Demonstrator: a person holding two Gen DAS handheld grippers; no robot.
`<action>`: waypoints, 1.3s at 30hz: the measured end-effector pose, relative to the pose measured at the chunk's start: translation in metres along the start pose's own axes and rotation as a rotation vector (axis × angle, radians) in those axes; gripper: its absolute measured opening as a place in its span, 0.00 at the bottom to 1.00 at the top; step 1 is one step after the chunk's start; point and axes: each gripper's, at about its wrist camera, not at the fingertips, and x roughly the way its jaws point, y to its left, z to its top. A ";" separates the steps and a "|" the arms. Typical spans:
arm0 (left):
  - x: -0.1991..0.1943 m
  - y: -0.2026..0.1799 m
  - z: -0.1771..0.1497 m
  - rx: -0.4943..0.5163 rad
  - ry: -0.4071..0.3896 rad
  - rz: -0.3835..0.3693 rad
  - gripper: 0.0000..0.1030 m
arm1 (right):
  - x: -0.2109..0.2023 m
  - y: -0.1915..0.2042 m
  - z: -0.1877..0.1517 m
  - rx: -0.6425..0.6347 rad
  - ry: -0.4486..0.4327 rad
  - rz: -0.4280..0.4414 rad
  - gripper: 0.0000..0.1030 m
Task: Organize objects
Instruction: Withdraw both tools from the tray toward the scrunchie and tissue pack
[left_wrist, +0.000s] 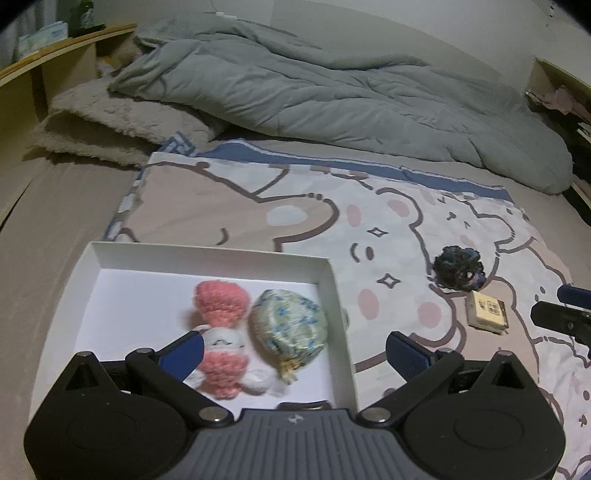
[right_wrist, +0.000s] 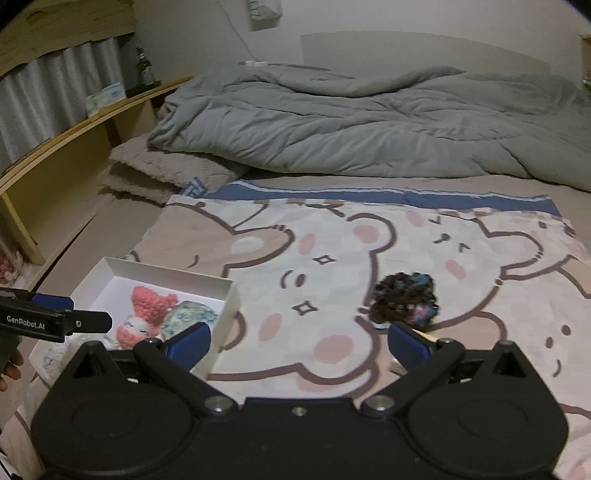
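My left tongs (left_wrist: 295, 352) hang wide open over the white box (left_wrist: 334, 291), gripping nothing; one blue pad sits above the pink doll (left_wrist: 221, 332), the other outside the box's right wall. In the box, the doll lies touching the floral pouch (left_wrist: 288, 326) on its right. Out on the bear blanket (left_wrist: 388, 236), the dark pom-pom (left_wrist: 460, 271) sits just beside the small tan block (left_wrist: 487, 314). My right tongs (right_wrist: 299, 347) are open too, empty, low over the blanket (right_wrist: 332, 258), with the pom-pom (right_wrist: 404, 301) just ahead of the right pad and the box (right_wrist: 225, 314) by the left pad. Grey duvet (right_wrist: 351, 125) bunched at the back of the bed.
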 end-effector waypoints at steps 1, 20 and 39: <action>0.002 -0.005 0.001 0.003 0.000 -0.004 1.00 | 0.000 -0.004 0.000 0.003 0.001 -0.004 1.00; 0.036 -0.083 0.024 0.059 -0.006 -0.091 1.00 | -0.005 -0.085 -0.003 0.077 0.014 -0.134 1.00; 0.086 -0.136 0.042 0.085 -0.048 -0.105 1.00 | 0.041 -0.128 -0.006 0.269 0.101 -0.211 1.00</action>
